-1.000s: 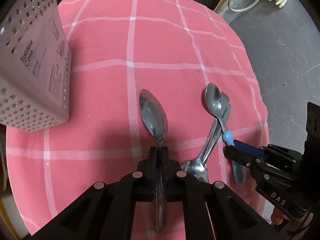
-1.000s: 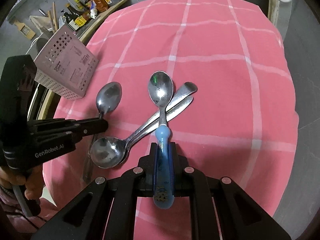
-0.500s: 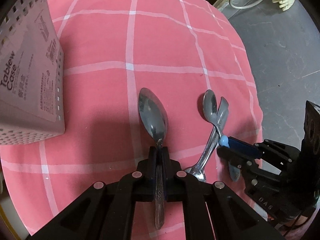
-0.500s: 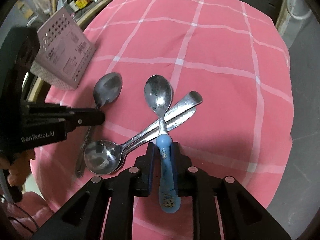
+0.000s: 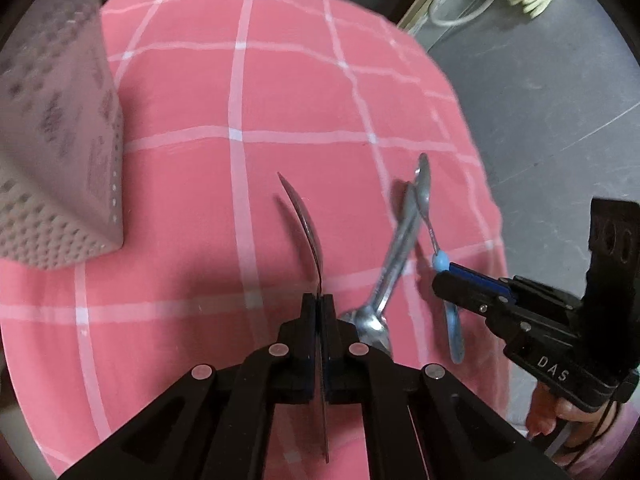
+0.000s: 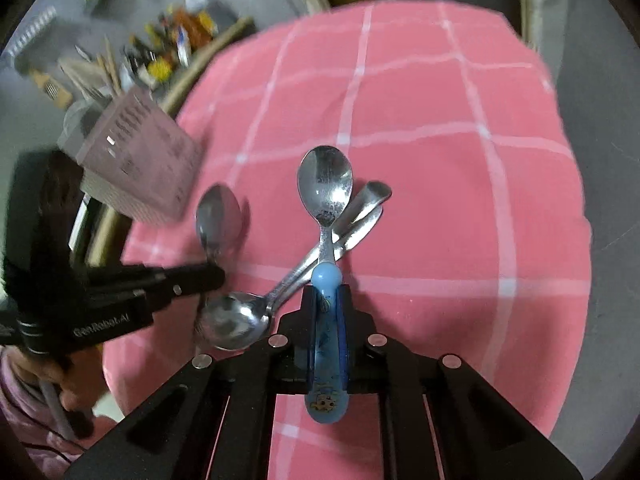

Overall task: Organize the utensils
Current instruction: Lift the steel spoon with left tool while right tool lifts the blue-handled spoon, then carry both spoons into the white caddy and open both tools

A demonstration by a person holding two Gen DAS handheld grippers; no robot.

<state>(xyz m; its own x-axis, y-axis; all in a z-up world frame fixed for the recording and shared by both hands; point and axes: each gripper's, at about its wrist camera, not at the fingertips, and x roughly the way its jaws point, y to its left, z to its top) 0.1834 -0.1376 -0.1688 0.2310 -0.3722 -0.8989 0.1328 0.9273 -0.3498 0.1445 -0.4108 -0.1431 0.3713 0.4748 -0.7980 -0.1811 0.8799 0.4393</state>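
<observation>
- Here, in the left wrist view, the left gripper (image 5: 319, 306) stands fully closed, its jaws pinching the thin handle of a steel spoon (image 5: 306, 226) that is seen edge-on, bowl forward, above the pink checked tablecloth (image 5: 192, 92).
- To its right, a pair of stacked spoons (image 5: 394, 254) lies on the cloth; the right gripper (image 5: 440, 276) grips the blue-handled spoon (image 5: 425, 190) just beside them.
- At left stands the perforated utensil holder (image 5: 52, 152), blurred.
- In the right wrist view, the right gripper (image 6: 326, 300) has narrow jaws, closing on the blue plastic handle between them.
- The blue-handled spoon (image 6: 325, 188) points forward, bowl up, crossing over the pair of stacked spoons (image 6: 280, 280).
- The left gripper (image 6: 216, 276) holds the steel spoon (image 6: 218, 216) near the utensil holder (image 6: 136, 160).
</observation>
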